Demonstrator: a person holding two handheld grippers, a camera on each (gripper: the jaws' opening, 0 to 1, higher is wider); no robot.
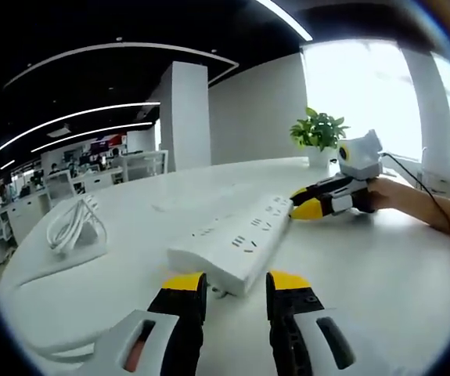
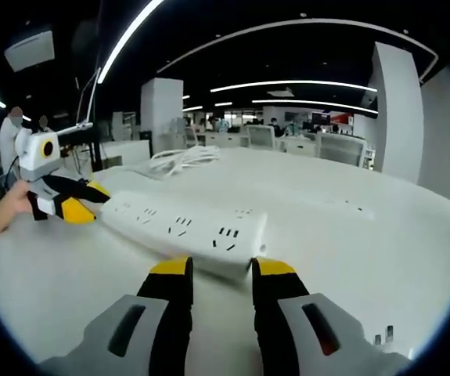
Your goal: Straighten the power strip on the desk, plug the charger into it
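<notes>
No brand or lettering could be read on anything.

In the left gripper view, the left gripper (image 1: 236,286) stood nearest, its yellow-tipped jaws parted and holding nothing, just short of the near end of the white power strip (image 1: 234,240). The strip lay flat on the white desk (image 1: 381,266), running away and to the right. At its far end the right gripper (image 1: 307,205), held by a hand (image 1: 389,193), met the strip with its yellow tips; whether those jaws were clenched could not be told there. Bare desk lay to the right of the strip. To the left a coil of white cable (image 1: 74,223) rested well apart, and a potted plant (image 1: 318,133) stood far off near the window.

In the right gripper view, the right gripper (image 2: 221,270) was released, jaws apart at one end of the strip, with the left gripper (image 2: 84,205) at the other end. A white pillar (image 2: 160,106) and rows of office desks lay beyond.
</notes>
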